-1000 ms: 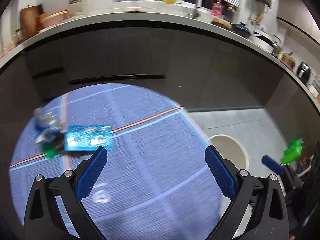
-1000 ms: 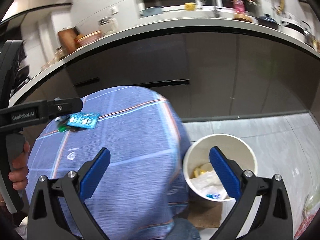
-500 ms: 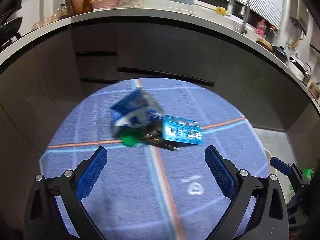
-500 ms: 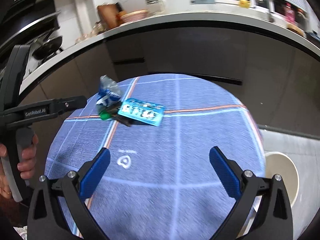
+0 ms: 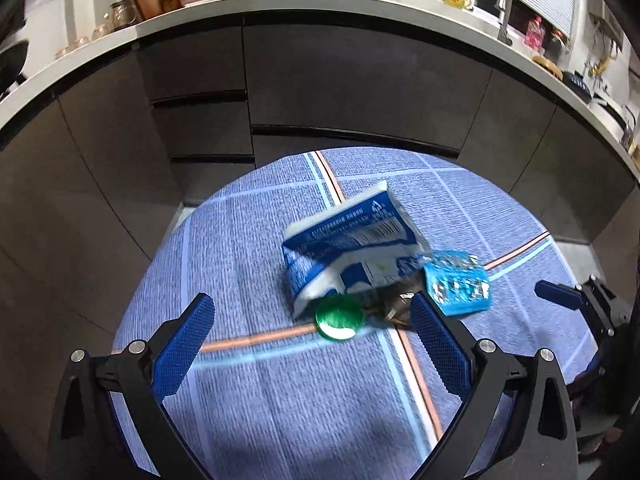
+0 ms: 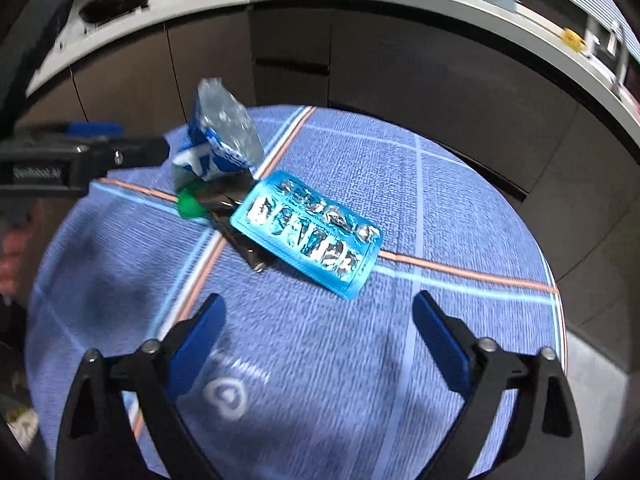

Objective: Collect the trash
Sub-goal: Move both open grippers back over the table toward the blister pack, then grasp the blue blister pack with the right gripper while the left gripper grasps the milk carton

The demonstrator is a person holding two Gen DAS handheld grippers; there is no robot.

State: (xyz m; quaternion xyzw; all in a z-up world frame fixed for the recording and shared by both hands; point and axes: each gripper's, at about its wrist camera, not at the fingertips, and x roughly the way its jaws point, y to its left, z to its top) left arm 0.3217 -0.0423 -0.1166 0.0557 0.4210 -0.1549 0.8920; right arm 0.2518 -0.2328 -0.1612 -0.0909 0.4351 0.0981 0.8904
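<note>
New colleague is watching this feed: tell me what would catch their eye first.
A small heap of trash sits mid-table on the blue plaid tablecloth: a crumpled blue-and-white carton over a green cap, with a bright blue blister pack beside it. The open left gripper and right gripper flank it.

Lit evenly from overhead, fairly bright. Smeared by motion blur across the blue tablecloth (image 5: 280, 380) weave, worse in the right wrist view. Curved hard by fisheye at the far counter (image 5: 320, 4); vignetted black at corners. Glinted on the blister pack (image 6: 308, 236) foil. Shadowed softly near the fingers.
</note>
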